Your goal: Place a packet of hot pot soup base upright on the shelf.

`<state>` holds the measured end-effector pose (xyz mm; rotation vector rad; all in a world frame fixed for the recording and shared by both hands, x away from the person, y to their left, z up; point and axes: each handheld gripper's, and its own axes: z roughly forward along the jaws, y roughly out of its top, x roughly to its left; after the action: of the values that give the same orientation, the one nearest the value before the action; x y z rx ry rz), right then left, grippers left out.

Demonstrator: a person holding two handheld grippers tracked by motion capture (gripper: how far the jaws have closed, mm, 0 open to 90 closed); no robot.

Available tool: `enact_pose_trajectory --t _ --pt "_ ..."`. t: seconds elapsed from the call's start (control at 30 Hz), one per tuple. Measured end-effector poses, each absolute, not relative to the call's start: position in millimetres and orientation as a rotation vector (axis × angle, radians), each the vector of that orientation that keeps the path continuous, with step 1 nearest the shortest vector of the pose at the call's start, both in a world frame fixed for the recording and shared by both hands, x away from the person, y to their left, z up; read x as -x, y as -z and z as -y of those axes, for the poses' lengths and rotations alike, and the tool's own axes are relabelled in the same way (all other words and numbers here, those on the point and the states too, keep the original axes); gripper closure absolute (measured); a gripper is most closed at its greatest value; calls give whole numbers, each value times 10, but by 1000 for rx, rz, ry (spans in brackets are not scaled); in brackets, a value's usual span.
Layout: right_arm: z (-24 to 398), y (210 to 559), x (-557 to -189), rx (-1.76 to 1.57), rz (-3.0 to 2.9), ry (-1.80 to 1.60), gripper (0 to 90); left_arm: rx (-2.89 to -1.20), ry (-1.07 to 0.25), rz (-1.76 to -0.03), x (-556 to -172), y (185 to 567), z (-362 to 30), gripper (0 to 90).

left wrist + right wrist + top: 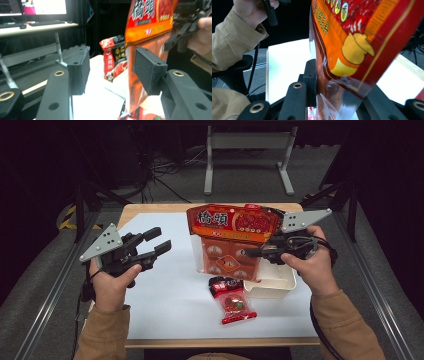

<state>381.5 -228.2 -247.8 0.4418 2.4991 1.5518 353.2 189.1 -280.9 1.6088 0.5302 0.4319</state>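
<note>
Here, a large orange snack bag [232, 237] hangs upright above a white table [170, 295], its right edge pinched between the closed jaws of the right gripper [265, 253]. Just below the bag lie a small red packet [232, 301] and a white tray [272, 282]. Well left of the bag, the left gripper [155, 242] stands half-open, holding nothing.

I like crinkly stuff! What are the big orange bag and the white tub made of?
The big bag looks like thin glossy plastic film: it shines, wrinkles, and its lower part is see-through. The tub looks like stiff matte white plastic, though it could be coated paper; the view leaves that open.
</note>
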Motion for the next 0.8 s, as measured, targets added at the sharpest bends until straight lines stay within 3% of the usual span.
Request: enact_pose_trajectory --t 0.8 --pt "2824 2314 -3927 -563 -2377 -1515 705 -1700 -504 -641 -3770 3058 -2037 334"
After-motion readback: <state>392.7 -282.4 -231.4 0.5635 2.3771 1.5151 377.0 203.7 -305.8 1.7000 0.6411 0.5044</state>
